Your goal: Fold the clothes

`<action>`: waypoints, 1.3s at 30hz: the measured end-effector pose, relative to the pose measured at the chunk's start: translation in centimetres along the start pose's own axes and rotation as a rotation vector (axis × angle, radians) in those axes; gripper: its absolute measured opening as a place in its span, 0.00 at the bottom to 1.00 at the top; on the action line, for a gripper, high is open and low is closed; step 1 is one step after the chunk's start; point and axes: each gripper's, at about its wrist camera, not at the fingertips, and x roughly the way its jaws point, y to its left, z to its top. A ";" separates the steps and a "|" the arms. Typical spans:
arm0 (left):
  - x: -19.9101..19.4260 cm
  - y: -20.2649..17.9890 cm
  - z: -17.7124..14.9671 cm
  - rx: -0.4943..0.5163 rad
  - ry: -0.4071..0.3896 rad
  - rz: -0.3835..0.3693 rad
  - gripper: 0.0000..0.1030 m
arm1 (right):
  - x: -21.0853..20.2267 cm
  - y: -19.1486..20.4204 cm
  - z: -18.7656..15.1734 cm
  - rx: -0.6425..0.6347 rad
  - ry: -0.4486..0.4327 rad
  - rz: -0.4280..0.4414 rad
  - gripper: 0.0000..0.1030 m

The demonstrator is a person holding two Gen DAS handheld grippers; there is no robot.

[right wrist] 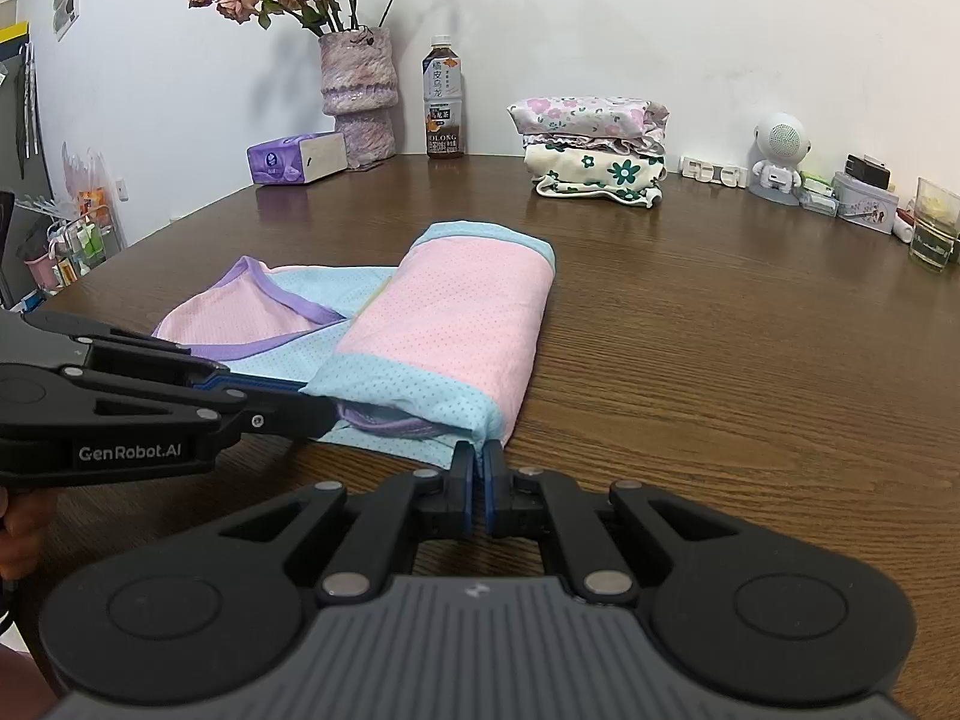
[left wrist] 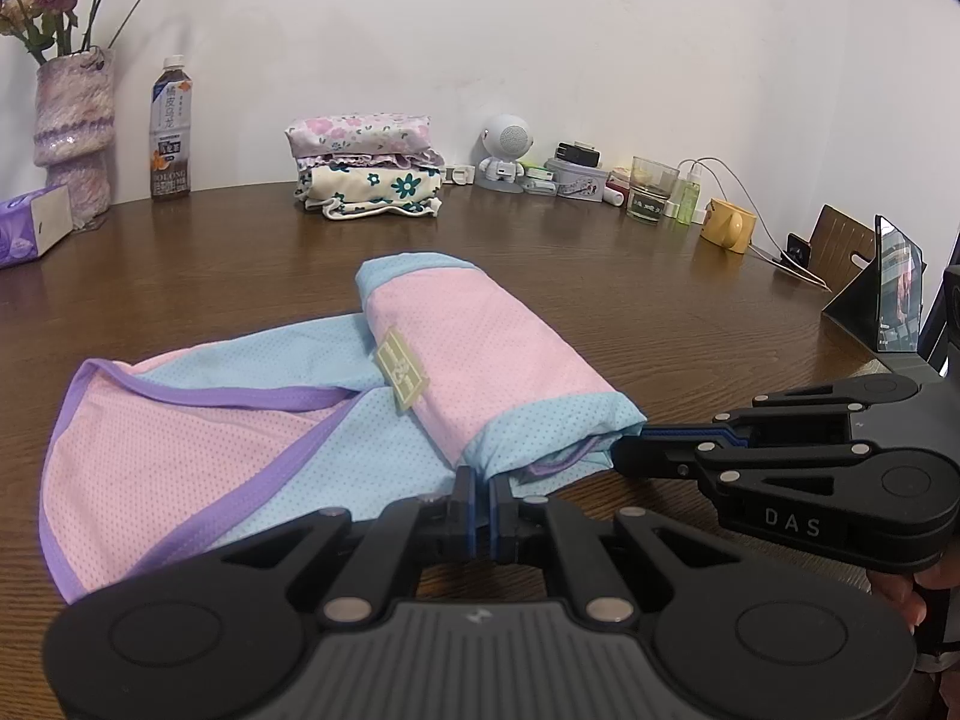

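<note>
Two grippers of mine sit low over a dark wood-grain desk (right wrist: 750,360) that runs back to a plain white wall (right wrist: 660,18). Along the wall stand a fuzzy purple vase (right wrist: 358,97) of dried roses, a purple tissue box (right wrist: 297,159), a stack of folded floral clothes (right wrist: 594,147), a small white robot figure (right wrist: 778,157), a glass (right wrist: 933,232) and a yellow mug (left wrist: 728,231).

Between the vase and the stack is a tea bottle (right wrist: 444,106) whose label reads "OOLONG" under Chinese characters. My left gripper (right wrist: 312,405) carries "GenRobot.AI" on its side; my right gripper (left wrist: 627,459) shows "DAS".

Near me, at the middle of the desk, lies the pink, blue and purple mesh garment (left wrist: 252,432). Its folded pink part (right wrist: 456,330) is a thick band whose long axis runs away from me toward the wall, tilted slightly right. The unfolded part with purple trim spreads out flat to the left.

Both grippers are clenched at the near blue edge of the folded band. My left gripper's tips sit at its near left corner and my right gripper's at its near right corner, each touching the cloth, though I cannot tell whether fabric is pinched between the pads.
</note>
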 end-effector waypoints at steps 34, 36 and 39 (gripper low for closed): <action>-0.1 0.1 0.0 0.001 0.000 0.000 0.03 | -0.1 0.1 -0.1 -0.002 -0.001 -0.001 0.04; -0.1 0.1 0.0 0.001 0.000 0.000 0.03 | -0.1 0.1 -0.1 -0.002 -0.002 -0.001 0.04; -0.1 0.1 0.0 0.000 0.000 0.000 0.03 | -0.1 0.1 -0.1 -0.003 -0.002 -0.002 0.04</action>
